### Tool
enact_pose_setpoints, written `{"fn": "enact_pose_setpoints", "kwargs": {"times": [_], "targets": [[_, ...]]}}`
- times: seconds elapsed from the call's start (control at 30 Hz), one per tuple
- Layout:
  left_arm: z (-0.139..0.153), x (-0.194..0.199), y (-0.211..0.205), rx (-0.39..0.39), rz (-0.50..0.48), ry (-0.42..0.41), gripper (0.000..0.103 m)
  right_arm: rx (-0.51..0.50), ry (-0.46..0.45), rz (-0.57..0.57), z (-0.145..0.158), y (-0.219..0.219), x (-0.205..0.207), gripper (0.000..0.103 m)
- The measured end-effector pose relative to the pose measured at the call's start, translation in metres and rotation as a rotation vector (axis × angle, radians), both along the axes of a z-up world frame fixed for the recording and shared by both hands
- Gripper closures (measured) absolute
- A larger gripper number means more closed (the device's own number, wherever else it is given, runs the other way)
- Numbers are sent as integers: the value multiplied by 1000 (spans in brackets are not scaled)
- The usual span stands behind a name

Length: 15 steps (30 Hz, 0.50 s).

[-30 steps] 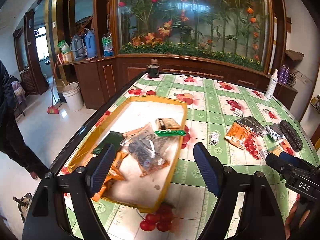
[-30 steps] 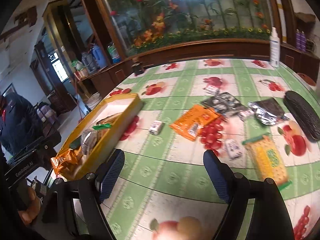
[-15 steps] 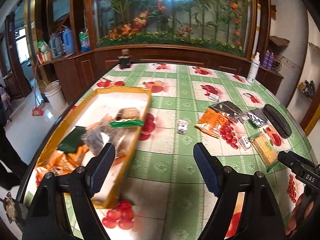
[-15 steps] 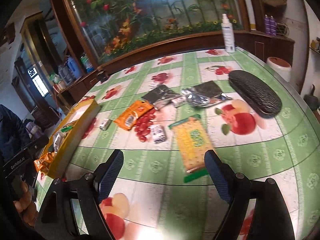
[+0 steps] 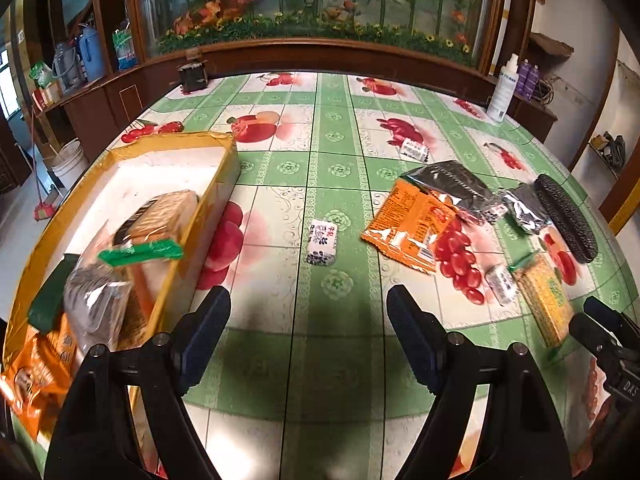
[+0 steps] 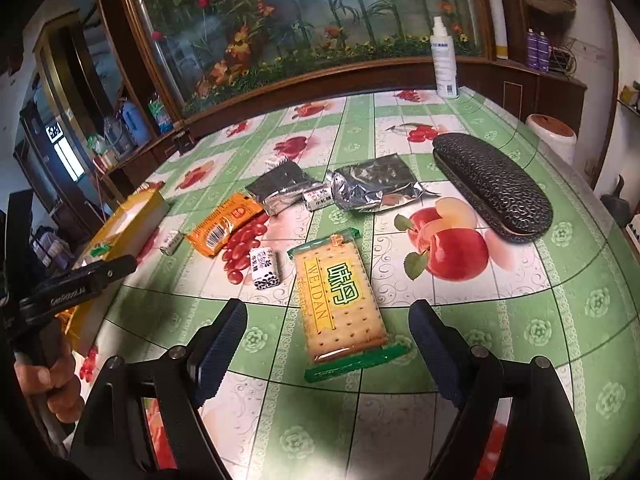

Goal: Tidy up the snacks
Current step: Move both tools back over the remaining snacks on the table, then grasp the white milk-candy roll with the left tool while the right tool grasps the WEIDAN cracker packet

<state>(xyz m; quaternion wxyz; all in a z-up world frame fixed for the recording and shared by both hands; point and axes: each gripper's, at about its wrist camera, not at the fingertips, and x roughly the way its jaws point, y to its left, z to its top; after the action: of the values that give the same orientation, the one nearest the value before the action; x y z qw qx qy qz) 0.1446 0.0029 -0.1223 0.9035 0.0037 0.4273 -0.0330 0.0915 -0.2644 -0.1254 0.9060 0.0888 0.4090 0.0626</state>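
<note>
Fruit-print tablecloth [image 5: 332, 128] lay under both grippers, left [image 5: 308, 312] and right [image 6: 326, 332], jaws apart and empty. Since before, the left swung from the tray [image 5: 200, 216] toward one candy [image 5: 321, 242]; one cracker pack [image 6: 340, 300] lay before the right.

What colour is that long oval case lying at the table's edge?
The oval case is black with a fine curly embossed pattern, clearest in the right wrist view.

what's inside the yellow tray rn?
In the yellow tray: a cracker pack, a green-ended wrapper, a clear bag of dark pieces, a dark green packet and orange packets. Anything beneath that pile is covered; the far end shows bare white floor.
</note>
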Motion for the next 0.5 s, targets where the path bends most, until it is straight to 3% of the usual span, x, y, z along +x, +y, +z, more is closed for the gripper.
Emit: {"fn": "enact_pose_setpoints", "kwargs": {"times": [0.27, 0.5], "targets": [[-17, 34, -4, 48, 7, 31, 22, -97, 66, 32, -19, 12, 28, 18], [-30, 47, -17, 152, -2, 21, 22, -173, 88, 41, -29, 22, 37, 21]]}}
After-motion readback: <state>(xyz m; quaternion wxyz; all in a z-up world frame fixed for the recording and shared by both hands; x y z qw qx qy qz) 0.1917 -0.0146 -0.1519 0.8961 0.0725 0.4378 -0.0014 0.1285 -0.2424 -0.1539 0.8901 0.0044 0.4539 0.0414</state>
